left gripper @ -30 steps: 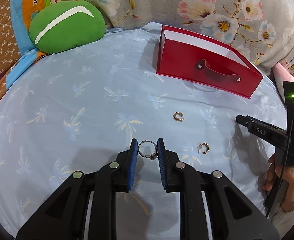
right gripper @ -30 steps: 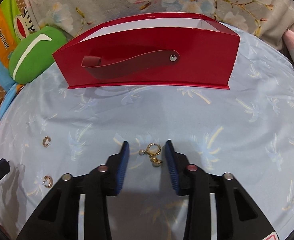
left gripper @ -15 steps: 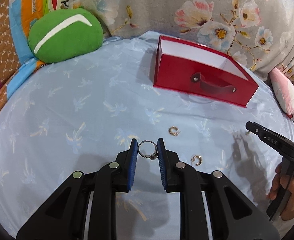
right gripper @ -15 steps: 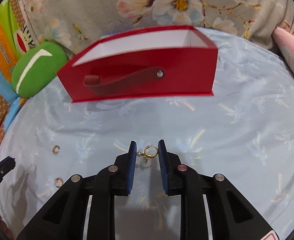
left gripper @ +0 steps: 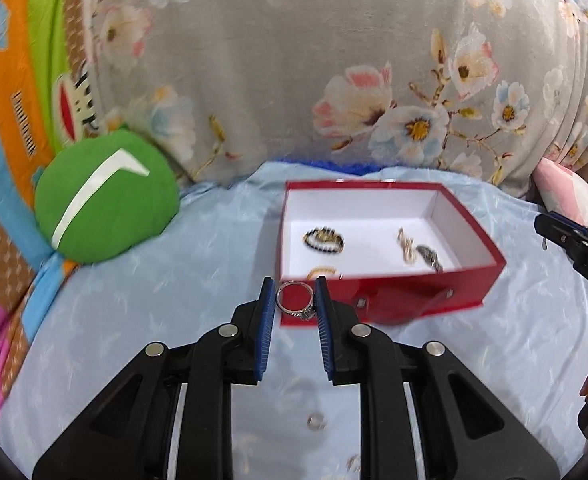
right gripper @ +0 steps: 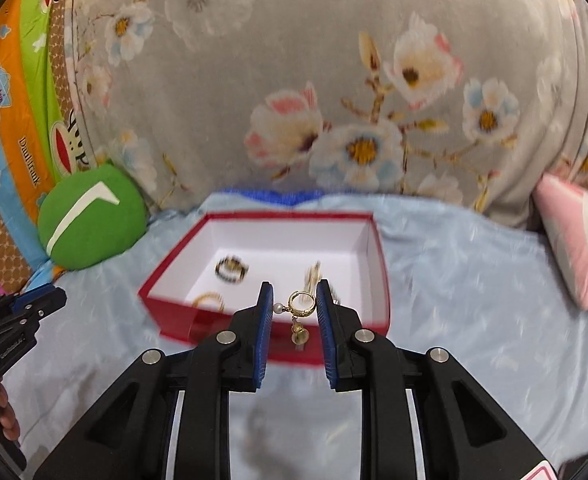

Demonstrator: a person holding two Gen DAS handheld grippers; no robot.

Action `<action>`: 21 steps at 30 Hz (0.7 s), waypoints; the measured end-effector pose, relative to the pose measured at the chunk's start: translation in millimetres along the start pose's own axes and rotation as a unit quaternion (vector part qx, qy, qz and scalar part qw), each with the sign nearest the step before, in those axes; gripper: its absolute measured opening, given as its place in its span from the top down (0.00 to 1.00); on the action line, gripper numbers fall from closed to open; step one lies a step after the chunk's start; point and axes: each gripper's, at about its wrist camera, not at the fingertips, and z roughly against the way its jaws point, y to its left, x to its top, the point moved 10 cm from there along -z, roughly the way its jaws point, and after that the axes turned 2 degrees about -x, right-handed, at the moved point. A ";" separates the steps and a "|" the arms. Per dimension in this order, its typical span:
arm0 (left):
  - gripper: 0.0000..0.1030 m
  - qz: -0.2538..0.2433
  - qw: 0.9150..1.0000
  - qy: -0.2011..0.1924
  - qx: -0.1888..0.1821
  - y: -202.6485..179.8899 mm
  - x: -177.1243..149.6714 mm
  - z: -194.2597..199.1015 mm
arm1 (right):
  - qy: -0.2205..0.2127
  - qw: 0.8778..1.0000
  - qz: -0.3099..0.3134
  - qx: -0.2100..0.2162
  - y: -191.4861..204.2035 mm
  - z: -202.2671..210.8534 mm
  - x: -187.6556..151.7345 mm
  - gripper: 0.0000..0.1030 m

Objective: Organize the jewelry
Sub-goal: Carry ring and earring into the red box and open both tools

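My left gripper (left gripper: pixel 294 300) is shut on a silver ring (left gripper: pixel 295 300) and holds it in the air just before the near wall of the red box (left gripper: pixel 413 292). My right gripper (right gripper: pixel 294 302) is shut on a gold dangle earring (right gripper: pixel 301 307) with a pearl, held above the near wall of the red box (right gripper: pixel 174 312). Inside the white-lined box lie a dark beaded bracelet (left gripper: pixel 323 239), a gold hoop (left gripper: pixel 322 272) and a gold and dark piece (left gripper: pixel 417 254).
Gold earrings (left gripper: pixel 315 422) lie on the light blue sheet (left gripper: pixel 154 300) below my left gripper. A green cushion (left gripper: pixel 106 196) sits at the left, a floral blanket (left gripper: pixel 333 60) rises behind the box, and a pink pillow (right gripper: pixel 577 236) lies at the right.
Both grippers have lifted off the sheet with their pieces and moved toward the box. The right gripper closed on the dangle earring. The box interior now shows from above.
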 end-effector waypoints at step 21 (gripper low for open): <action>0.81 -0.010 0.997 0.062 -0.040 -74.5 91.7 -210.4 | 0.105 0.992 -0.062 0.019 -25.7 -217.4 32.3 0.80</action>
